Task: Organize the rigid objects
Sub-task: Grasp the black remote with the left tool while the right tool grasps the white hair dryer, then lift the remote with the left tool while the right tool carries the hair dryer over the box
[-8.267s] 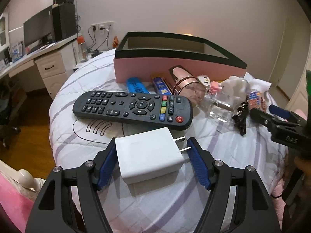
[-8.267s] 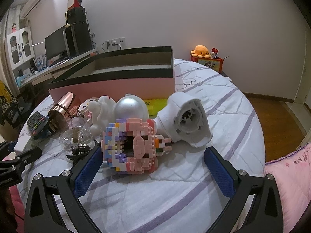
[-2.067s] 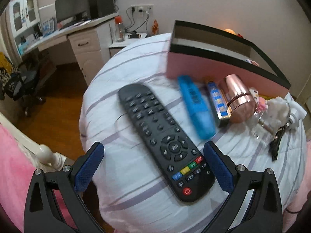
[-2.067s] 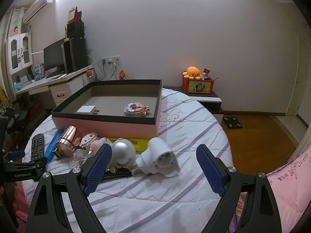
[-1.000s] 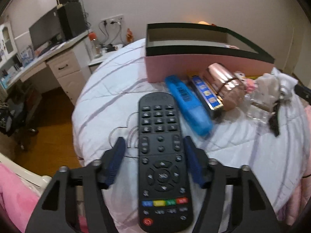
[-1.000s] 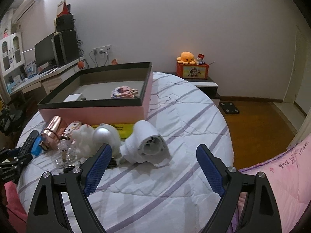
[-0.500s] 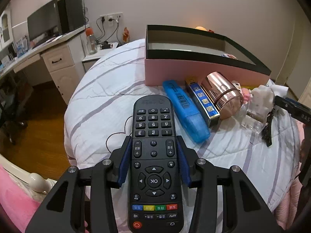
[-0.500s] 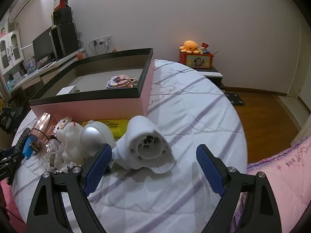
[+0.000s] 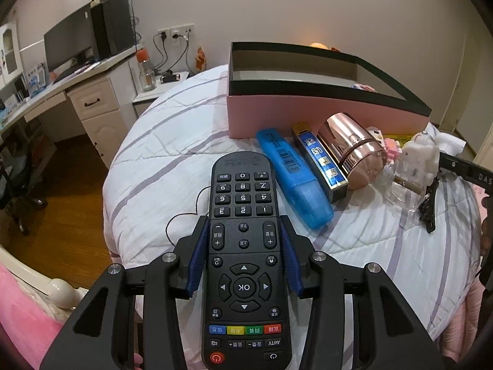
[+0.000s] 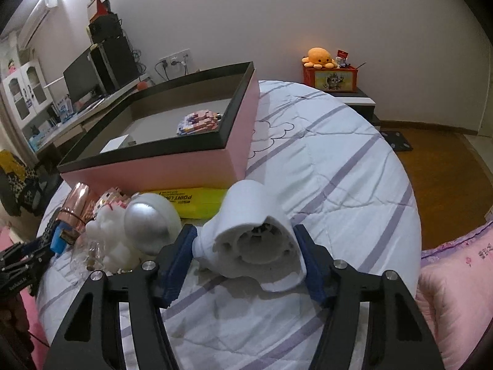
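Remote (image 9: pixel 245 265) sits between the blue pads of the left gripper (image 9: pixel 244 228), which squeeze its sides over the white bed cover (image 9: pixel 154 166). The right gripper (image 10: pixel 246 243) has just been closing, and its pads now hug a white plastic piece (image 10: pixel 252 237) lying near the pink box (image 10: pixel 172 166).

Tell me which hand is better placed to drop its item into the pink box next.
Left, probably. The left gripper has its fingers clamped on the black remote. The right gripper's fingers have just been closing around the white hair dryer; full contact isn't clear. The pink box lies ahead of both.
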`<action>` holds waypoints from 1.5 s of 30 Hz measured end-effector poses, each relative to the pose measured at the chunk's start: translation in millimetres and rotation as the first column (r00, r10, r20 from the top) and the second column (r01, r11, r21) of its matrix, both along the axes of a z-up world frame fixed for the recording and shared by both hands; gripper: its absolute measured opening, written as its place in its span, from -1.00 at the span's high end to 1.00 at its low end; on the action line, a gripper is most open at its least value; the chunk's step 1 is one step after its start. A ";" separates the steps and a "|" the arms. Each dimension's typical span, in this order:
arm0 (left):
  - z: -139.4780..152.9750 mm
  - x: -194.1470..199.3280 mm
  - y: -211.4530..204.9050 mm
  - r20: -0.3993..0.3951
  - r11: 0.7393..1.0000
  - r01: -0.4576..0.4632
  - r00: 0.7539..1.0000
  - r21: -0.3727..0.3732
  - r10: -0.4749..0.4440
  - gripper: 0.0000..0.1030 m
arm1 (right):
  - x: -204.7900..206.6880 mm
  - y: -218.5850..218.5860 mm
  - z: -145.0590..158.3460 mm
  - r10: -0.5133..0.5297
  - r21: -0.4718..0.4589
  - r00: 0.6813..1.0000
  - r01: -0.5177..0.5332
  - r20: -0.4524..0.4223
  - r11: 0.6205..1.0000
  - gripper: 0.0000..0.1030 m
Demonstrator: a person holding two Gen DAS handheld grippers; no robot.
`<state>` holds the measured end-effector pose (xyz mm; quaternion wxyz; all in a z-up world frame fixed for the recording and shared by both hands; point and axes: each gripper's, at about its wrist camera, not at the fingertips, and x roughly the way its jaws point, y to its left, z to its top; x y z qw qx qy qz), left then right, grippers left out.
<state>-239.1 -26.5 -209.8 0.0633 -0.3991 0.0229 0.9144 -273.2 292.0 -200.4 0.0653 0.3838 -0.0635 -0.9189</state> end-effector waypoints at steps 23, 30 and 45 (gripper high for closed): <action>43.3 22.4 -2.9 -0.102 0.998 0.012 0.995 0.055 -0.007 0.14 | 43.1 -21.8 55.4 0.037 0.023 0.982 -0.033 -0.185 0.999 -0.24; 54.5 21.7 5.6 -0.133 0.996 0.039 0.991 0.075 -0.029 0.14 | 49.2 -34.0 65.0 0.079 0.025 0.972 -0.076 -0.223 0.997 -0.24; 92.9 21.2 19.8 -0.266 0.995 0.051 0.964 0.088 -0.026 0.14 | 54.0 -40.0 86.2 0.092 0.018 0.948 -0.091 -0.305 0.996 -0.24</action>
